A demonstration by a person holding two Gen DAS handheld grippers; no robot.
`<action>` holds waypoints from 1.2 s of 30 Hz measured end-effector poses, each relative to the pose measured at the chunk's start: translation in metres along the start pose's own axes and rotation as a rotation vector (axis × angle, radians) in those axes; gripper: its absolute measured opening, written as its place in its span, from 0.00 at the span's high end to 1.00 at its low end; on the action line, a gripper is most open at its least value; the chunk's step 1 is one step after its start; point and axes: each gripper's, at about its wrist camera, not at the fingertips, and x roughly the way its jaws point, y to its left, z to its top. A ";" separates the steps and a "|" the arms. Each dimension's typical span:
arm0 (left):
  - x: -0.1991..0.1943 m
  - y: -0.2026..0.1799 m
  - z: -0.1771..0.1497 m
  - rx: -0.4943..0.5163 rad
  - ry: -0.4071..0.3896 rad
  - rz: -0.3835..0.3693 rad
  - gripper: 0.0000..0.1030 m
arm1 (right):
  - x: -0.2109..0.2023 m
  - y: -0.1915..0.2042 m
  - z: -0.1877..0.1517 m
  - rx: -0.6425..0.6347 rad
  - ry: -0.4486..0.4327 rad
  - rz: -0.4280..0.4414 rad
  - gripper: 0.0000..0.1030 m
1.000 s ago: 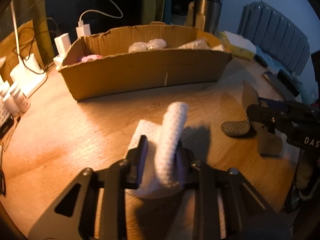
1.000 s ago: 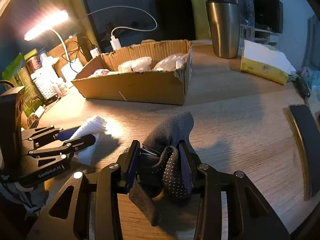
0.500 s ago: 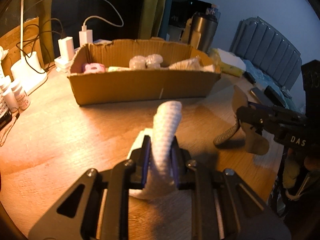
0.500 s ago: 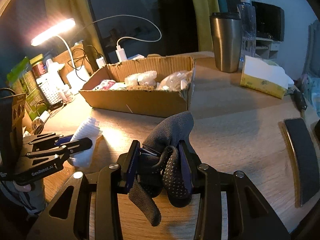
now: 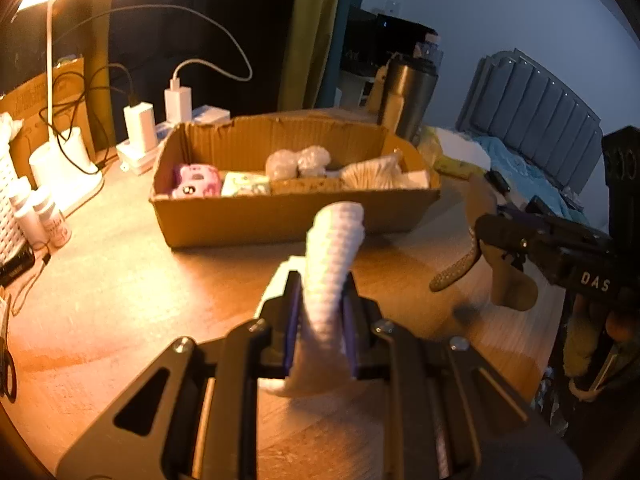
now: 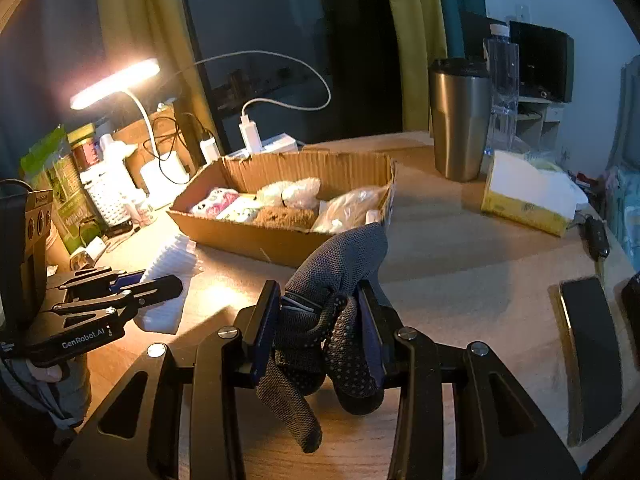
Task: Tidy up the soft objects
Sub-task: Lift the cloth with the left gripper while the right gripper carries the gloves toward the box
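My left gripper (image 5: pixel 320 300) is shut on a white knitted cloth (image 5: pixel 332 256) and holds it above the wooden table; it also shows in the right wrist view (image 6: pixel 164 280) with the white cloth (image 6: pixel 170 256). My right gripper (image 6: pixel 320 312) is shut on a grey dotted glove (image 6: pixel 340 264), lifted off the table; it shows in the left wrist view (image 5: pixel 484 232) with the glove (image 5: pixel 508 284) hanging. A cardboard box (image 5: pixel 280 216) (image 6: pixel 256 236) stands ahead, holding a pink plush toy (image 5: pixel 196 180), wrapped soft items and a brown fluffy piece (image 6: pixel 284 216).
A lit desk lamp (image 6: pixel 116 84), chargers (image 5: pixel 176 104) with cables and small bottles (image 5: pixel 48 216) stand at the left. A steel tumbler (image 6: pixel 460 120), water bottle (image 6: pixel 504 88) and tissue pack (image 6: pixel 528 196) stand right of the box. A dark phone (image 6: pixel 592 356) lies at the right edge.
Both grippers have risen with their cloths, so the box's inside is more visible. The left gripper has closed tighter on the white cloth, and the cloth's loose end has left the table.
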 end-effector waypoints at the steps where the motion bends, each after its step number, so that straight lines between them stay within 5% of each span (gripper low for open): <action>1: -0.001 0.000 0.002 0.000 -0.006 0.000 0.81 | 0.000 0.000 0.002 -0.002 -0.002 0.000 0.61; 36: -0.024 0.009 0.068 -0.007 -0.177 0.009 0.81 | 0.013 0.015 0.077 -0.085 -0.107 0.031 0.61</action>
